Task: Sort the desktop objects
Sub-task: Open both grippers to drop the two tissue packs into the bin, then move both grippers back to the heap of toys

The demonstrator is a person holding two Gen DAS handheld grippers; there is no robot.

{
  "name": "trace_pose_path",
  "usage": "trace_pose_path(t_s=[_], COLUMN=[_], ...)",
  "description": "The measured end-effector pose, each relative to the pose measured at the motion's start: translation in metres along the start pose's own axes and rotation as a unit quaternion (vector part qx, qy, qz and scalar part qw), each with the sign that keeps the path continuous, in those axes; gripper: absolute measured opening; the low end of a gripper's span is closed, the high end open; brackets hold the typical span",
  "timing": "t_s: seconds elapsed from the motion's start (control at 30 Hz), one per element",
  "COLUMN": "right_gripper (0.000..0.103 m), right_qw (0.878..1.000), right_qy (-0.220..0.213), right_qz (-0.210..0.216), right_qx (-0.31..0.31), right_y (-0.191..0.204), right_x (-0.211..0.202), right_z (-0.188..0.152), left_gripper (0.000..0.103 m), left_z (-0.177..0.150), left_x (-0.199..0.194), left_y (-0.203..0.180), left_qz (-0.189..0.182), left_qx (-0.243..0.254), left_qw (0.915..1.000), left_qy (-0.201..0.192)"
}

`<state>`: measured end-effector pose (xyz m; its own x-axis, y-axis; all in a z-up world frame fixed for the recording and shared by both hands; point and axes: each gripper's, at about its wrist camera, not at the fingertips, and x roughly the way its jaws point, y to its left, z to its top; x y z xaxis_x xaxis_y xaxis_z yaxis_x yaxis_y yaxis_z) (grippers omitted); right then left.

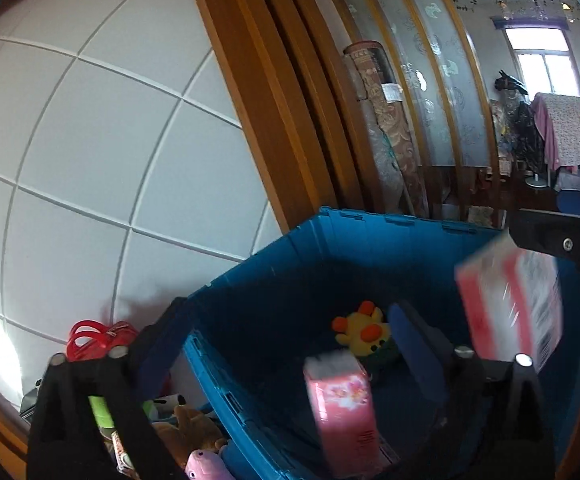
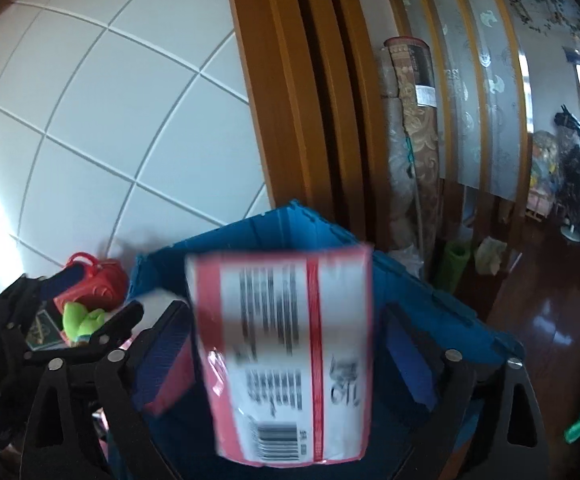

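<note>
A blue plastic crate (image 1: 274, 280) stands against the white tiled wall. Inside it lie a yellow plush duck (image 1: 363, 330) and a pink tissue pack (image 1: 343, 404), motion-blurred. My left gripper (image 1: 290, 344) is open over the crate's near left rim, nothing between its fingers. In the right wrist view a second pink-and-white tissue pack (image 2: 290, 356) is blurred in mid-air between my open right gripper's fingers (image 2: 409, 360), touching neither pad, above the crate (image 2: 421, 292). The same pack shows in the left wrist view (image 1: 509, 304) below the right gripper.
Left of the crate lie a red cable coil (image 1: 98, 338), a brown plush toy (image 1: 190, 432), a pink plush (image 1: 206, 466) and a green item (image 1: 100, 412). A red case (image 2: 98, 284) and green plush (image 2: 82, 320) sit by the wall. Wooden door frame (image 1: 274, 120) stands behind.
</note>
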<state>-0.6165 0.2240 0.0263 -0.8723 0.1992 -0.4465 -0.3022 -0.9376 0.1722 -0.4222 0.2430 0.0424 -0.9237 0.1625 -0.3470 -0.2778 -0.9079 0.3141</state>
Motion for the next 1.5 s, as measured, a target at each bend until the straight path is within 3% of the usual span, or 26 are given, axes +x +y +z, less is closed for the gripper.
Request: trace_pose_path(t_s=[0.13,0.4,1.03,1.2,1.5], right_gripper=[0.103,0.103,0.103,0.103,0.103], right_qw=[1.000,0.999,0.995,0.995,0.993], right_qy=[-0.024,-0.043,-0.053,-0.050,-0.021], right_qz=[0.008,0.014,0.058,0.061,0.081], right_qx=[0.014,-0.023,-0.059,-0.067,-0.077], right_y=[-0.004,0.008,0.060,0.090,0.175], right_x=[-0.004,-0.020,-0.067,-0.073,-0.070], right_z=[0.005,-0.011,-0.048,-0.057,-0.088], left_gripper=[0.103,0.103,0.103,0.103,0.103], left_z=[0.001,-0.015,-0.060,-0.086,-0.164], left_x=[-0.002,-0.024,-0.089,-0.107,-0.149], left_y=[0.006,0.021,0.070,0.103,0.206], left_qz=[0.012,0.041,0.076,0.089,0.142], left_qx=[-0.011,-0.037,-0.078,-0.091,-0.100], left_qw=[0.9999,0.9984,0.9938,0.9918,0.9847], left_qy=[-0.002,-0.013,-0.018,-0.012,0.020])
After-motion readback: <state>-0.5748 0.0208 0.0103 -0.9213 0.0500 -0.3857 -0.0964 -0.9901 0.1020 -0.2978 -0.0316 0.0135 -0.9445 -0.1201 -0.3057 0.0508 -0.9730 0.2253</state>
